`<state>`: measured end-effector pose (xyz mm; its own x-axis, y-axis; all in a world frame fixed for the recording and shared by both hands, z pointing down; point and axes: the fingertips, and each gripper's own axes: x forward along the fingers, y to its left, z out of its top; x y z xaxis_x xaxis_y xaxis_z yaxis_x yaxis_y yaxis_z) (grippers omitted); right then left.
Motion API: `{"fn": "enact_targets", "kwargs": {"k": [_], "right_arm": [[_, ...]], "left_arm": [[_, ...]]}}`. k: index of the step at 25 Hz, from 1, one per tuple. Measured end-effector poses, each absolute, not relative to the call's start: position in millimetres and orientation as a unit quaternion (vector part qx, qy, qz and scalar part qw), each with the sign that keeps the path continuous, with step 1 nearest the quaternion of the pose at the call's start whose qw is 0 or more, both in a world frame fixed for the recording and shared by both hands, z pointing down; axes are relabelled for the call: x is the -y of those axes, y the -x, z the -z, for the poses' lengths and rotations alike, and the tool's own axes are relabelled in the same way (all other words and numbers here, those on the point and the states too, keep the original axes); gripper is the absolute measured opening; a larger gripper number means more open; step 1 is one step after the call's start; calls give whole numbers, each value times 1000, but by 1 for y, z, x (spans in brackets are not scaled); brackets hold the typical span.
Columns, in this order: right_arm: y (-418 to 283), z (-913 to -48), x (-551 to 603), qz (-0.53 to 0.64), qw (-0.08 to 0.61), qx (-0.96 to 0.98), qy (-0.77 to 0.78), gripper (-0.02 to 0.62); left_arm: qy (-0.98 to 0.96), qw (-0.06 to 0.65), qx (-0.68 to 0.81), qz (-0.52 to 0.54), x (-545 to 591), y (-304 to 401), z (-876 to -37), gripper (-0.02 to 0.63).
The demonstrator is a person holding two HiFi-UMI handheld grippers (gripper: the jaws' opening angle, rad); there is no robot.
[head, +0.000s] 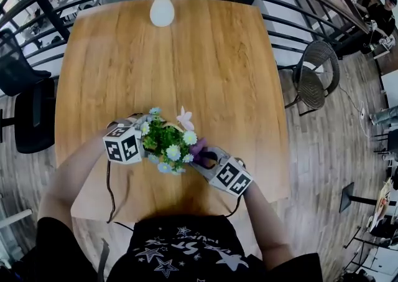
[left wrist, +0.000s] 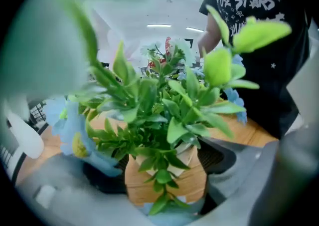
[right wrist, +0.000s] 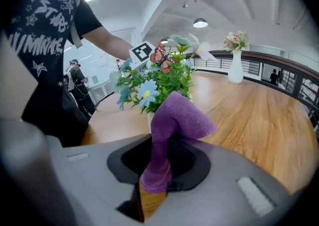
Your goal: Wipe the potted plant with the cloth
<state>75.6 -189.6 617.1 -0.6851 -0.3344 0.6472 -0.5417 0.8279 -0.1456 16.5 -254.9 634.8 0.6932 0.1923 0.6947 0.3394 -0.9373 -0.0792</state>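
The potted plant (head: 166, 141), with green leaves and small blue, white and pink flowers, stands near the front edge of the wooden table (head: 205, 69). My left gripper (head: 144, 142) reaches in from the plant's left. In the left gripper view its jaws stand wide, with the tan pot (left wrist: 169, 182) between the dark pads (left wrist: 102, 180); I cannot see them pressing on it. My right gripper (head: 208, 159) is at the plant's right, shut on a purple cloth (right wrist: 179, 115) that stands up from the jaws and reaches the foliage (right wrist: 164, 83).
A white vase of pink flowers (head: 161, 10) stands at the table's far edge. A dark railing (head: 298, 22) runs behind the table. A wicker chair (head: 317, 75) is to the right and a black chair (head: 28, 106) to the left.
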Motion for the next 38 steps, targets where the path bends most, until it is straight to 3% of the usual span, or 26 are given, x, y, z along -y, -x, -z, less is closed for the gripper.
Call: {"fn": "enact_targets", "kwargs": {"k": [12,38], "right_arm": [[-85,-623,194,-193,293,896,-270,83],[-85,-630,183,-269,251,855,-365,83]], "left_arm": [[936,66,88,335,251,-23,-636,434],[925,-39,-183,330,243,-39,-638,434]]}}
